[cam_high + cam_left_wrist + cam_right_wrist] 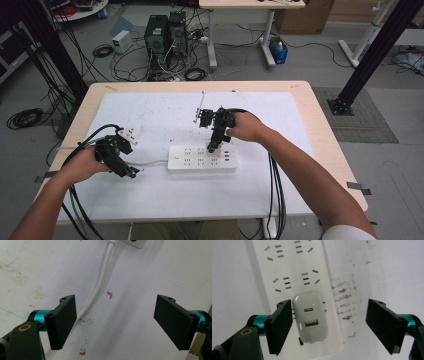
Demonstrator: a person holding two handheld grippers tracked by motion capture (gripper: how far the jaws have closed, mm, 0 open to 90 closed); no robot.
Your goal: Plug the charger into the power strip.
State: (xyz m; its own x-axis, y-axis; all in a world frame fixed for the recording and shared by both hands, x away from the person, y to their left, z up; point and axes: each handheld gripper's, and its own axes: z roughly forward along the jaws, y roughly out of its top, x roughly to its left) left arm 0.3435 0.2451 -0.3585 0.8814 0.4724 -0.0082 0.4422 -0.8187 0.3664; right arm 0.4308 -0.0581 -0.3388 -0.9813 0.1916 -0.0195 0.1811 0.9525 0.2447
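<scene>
A white power strip [201, 158] lies flat at the middle of the white mat. In the right gripper view a white USB charger [310, 317] is plugged into the power strip [287, 270] near its end, with a small green light lit on its face. My right gripper [329, 325] is open around the charger; its left jaw is against the charger's side and its right jaw stands well clear. It hangs over the strip's right part [214, 145]. My left gripper [131, 172] is open and holds nothing, low over the mat beside the strip's white cable [100, 285].
A small white block [131, 134] lies on the mat left of the strip. The mat [280, 120] covers most of the wooden table [320, 125]. Black cables trail off the front edge from both grippers. Computer towers [165, 35] and loose cords sit on the floor beyond.
</scene>
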